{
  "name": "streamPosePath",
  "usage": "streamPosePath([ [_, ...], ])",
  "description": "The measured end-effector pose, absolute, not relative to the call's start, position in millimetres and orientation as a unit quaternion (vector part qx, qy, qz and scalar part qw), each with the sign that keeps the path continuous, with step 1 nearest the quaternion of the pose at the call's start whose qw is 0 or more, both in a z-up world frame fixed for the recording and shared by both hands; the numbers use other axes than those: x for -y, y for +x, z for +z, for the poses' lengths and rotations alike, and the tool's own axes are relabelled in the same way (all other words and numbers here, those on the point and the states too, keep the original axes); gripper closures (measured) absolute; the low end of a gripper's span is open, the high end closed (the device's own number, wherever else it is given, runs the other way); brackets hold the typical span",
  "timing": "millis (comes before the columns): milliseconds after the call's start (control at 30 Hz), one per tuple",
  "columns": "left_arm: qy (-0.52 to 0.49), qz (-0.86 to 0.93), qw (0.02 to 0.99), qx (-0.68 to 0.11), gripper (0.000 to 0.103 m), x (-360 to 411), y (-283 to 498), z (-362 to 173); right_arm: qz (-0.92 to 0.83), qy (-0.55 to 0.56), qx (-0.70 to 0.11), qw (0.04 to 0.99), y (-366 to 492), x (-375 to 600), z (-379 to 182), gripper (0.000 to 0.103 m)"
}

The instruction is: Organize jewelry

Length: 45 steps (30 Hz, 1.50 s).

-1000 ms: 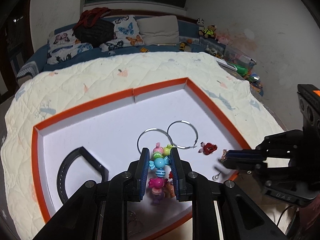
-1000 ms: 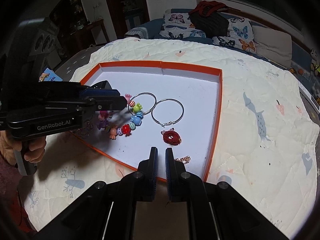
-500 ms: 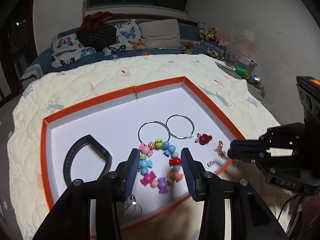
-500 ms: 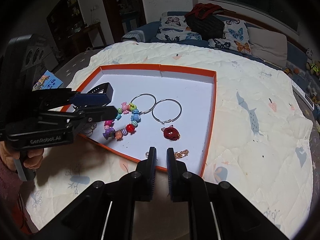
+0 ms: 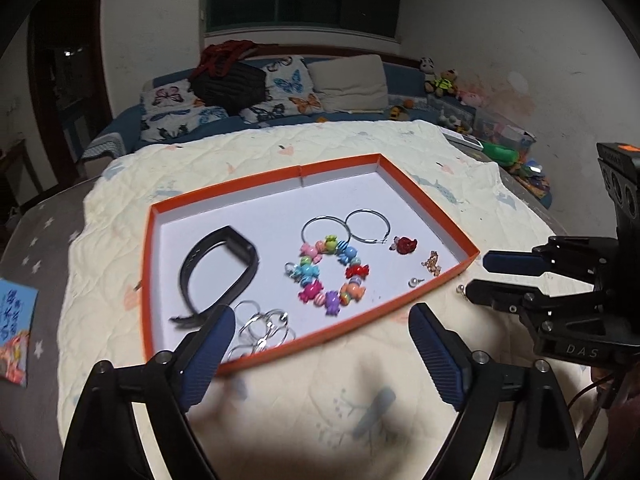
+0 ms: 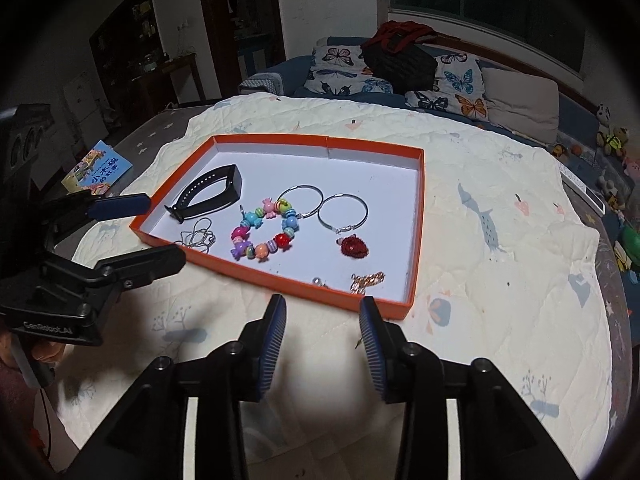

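An orange-rimmed white tray (image 5: 264, 178) (image 6: 376, 146) lies on a quilted cloth. In it are a colourful bead bracelet (image 5: 331, 272) (image 6: 264, 232), two silver hoops (image 5: 346, 228) (image 6: 322, 206), a black wristband (image 5: 218, 268) (image 6: 210, 194), a silver chain (image 5: 264, 326) (image 6: 198, 236), a red charm (image 5: 405, 245) (image 6: 353, 246), a gold piece (image 5: 432, 264) (image 6: 366, 280) and a small stud (image 5: 414, 281). My left gripper (image 5: 320, 326) (image 6: 132, 228) is open and empty at the tray's near edge. My right gripper (image 6: 322, 316) (image 5: 478, 276) is open and empty. A small stud (image 5: 461, 290) lies on the cloth by its fingertip.
A picture book (image 6: 98, 166) (image 5: 16, 328) lies on the grey star-print cover left of the cloth. A sofa with butterfly pillows (image 5: 288, 88) and a black bag (image 5: 228, 84) stands behind. Toys (image 5: 508, 148) line the right wall.
My left gripper let go of the bead bracelet, opened wide and drew back from the tray. My right gripper opened and drew back too. The bracelet now lies in the tray.
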<state>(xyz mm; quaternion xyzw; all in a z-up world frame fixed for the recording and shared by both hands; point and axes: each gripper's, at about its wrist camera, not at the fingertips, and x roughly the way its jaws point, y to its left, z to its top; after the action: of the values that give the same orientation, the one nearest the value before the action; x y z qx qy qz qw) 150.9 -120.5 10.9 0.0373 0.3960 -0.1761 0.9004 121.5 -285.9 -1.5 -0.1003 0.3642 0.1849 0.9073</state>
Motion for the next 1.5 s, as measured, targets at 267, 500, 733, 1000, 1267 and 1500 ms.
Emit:
streamPosePath([
  [267, 0.015, -0.141, 0.920, -0.366, 0.000, 97.6, 111.7, 29.5, 0.164, -0.105, -0.359, 0.913, 100.1, 279.9, -6.9, 0.056],
  [500, 0.000, -0.120, 0.924, -0.364, 0.000, 83.9, 89.9, 35.0, 0.149, -0.115, -0.353, 0.916, 85.5, 273.7, -10.5, 0.055],
  [733, 0.000, -0.105, 0.925, -0.366, 0.000, 77.1, 71.4, 34.2, 0.143, -0.114, -0.352, 0.918, 77.0, 272.8, -11.2, 0.055],
  [1000, 0.020, -0.092, 0.921, -0.378, 0.000, 81.9, 65.5, 27.3, 0.139, -0.115, -0.352, 0.918, 70.6, 272.0, -12.5, 0.054],
  [1267, 0.032, -0.086, 0.916, -0.389, 0.000, 87.4, 63.0, 18.0, 0.137, -0.107, -0.355, 0.918, 69.3, 275.0, -14.5, 0.054],
  [1500, 0.030, -0.086, 0.915, -0.393, 0.000, 86.4, 62.1, 15.8, 0.138, -0.106, -0.356, 0.918, 67.8, 276.2, -15.0, 0.054],
])
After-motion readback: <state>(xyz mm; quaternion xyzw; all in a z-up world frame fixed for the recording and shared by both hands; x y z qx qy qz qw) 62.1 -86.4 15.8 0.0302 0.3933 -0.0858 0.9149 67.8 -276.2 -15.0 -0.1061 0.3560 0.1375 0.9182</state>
